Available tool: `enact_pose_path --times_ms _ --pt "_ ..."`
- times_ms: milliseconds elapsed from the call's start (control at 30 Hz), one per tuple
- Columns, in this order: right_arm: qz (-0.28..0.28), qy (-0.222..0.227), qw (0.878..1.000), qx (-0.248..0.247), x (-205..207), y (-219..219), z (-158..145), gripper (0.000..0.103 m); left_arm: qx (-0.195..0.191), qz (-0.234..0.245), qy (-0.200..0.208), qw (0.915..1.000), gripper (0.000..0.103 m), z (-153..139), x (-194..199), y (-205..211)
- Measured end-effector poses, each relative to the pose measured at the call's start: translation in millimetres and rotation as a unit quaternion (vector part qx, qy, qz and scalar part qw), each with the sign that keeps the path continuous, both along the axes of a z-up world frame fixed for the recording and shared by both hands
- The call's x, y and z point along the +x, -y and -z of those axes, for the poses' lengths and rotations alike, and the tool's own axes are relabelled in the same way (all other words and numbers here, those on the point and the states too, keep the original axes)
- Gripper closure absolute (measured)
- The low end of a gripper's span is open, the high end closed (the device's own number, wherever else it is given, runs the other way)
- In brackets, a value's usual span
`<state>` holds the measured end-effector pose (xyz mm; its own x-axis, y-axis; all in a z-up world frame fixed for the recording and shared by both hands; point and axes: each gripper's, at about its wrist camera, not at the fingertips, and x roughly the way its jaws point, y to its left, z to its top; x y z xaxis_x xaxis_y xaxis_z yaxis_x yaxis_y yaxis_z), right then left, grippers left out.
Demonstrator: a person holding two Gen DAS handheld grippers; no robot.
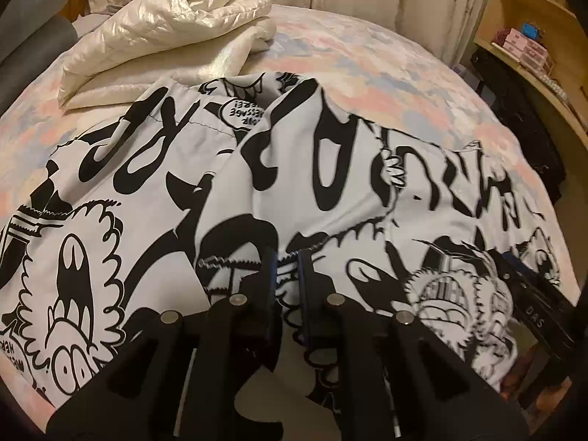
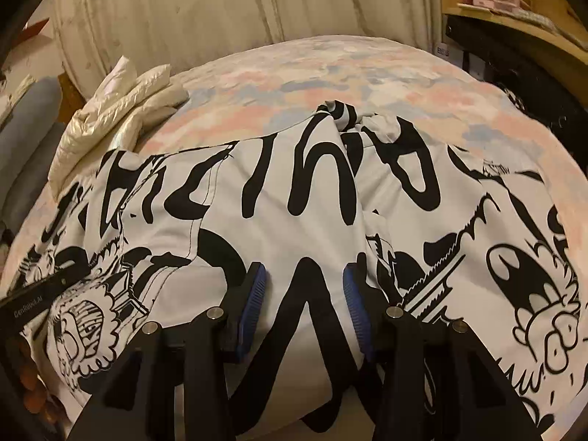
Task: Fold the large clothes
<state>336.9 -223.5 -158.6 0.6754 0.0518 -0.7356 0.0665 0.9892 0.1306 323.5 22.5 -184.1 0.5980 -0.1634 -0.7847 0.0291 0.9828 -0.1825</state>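
The black-and-white cartoon-print garment (image 1: 279,183) lay spread across the bed (image 1: 367,55), filling the centre and lower part of both frames. Upside-down lettering inside a speech bubble near the upper middle of the left wrist view read roughly "YOUR MESSAGE HERE!", and a partial "MER" showed at the lower left edge.

The left gripper (image 1: 287,261), at the lower centre of its frame, had its fingers drawn nearly together with a fold of the garment pinched in the narrow gap. The right gripper (image 2: 303,275), at the lower centre of its own frame, had its blue-padded fingers (image 2: 253,294) spread wide, with the cloth lying between them and not clamped.

At the lower right of the left view the other gripper's body carried the letters "DAS"; at the lower left of the right view the matching body read "GenRobot.AI".

Only the left view showed the cream quilted jacket (image 1: 165,33) large at the upper left; the right view showed it small at the left. A wooden shelf (image 1: 533,36) with pink boxes (image 1: 522,46) stood at the upper right of both.
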Motion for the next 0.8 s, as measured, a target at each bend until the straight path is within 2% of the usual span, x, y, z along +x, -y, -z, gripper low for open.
enact_pose_path --times_ms 100,300,400,667,800 --pt "0.006 -0.005 1.0 0.029 -4 6 -2 0.059 -0.011 0.003 0.002 0.9999 0.083 -9 -9 -1" --pt "0.031 -0.013 0.995 0.091 -25 14 -13 0.058 -0.022 0.001 0.02 0.9995 0.072 -39 -40 -9" --pt "0.035 -0.013 0.996 0.083 -45 8 -28 0.058 -0.019 -0.006 0.025 0.9995 0.069 -54 -59 -15" --pt "0.019 0.003 0.998 0.058 -116 -10 -71 0.057 -0.011 -0.014 0.035 0.9992 0.069 -88 -118 -29" --pt "0.012 0.025 0.999 0.045 -157 -20 -94 0.051 -0.02 -0.024 0.036 0.9989 0.069 -100 -145 -36"
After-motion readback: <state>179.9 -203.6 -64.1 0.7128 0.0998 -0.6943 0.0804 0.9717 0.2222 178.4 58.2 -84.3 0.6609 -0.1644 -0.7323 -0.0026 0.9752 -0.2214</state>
